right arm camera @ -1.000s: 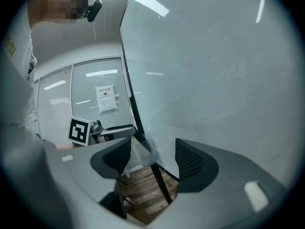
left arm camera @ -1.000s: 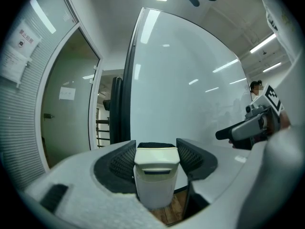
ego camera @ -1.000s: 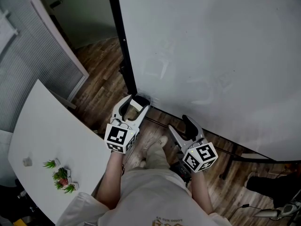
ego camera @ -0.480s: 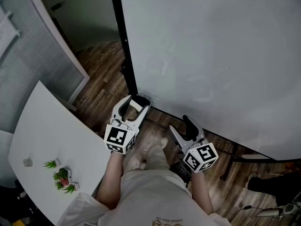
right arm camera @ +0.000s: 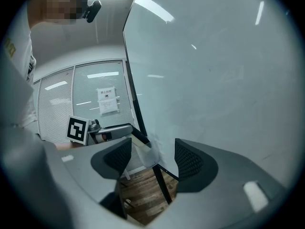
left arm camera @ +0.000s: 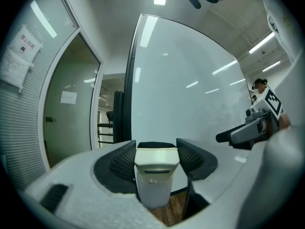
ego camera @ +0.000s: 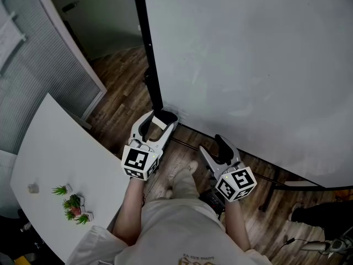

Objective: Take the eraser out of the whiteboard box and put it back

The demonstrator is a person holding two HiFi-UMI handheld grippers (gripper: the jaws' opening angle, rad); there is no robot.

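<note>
We find only a slight drift of our head view: the whiteboard's (ego camera: 248,65) black frame post (ego camera: 149,54) now stands a little further right at its top. Right of that post, the faint reflections on the board have thinned.

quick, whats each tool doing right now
left tool: closed on the eraser
right tool: open, nothing between its pads
</note>
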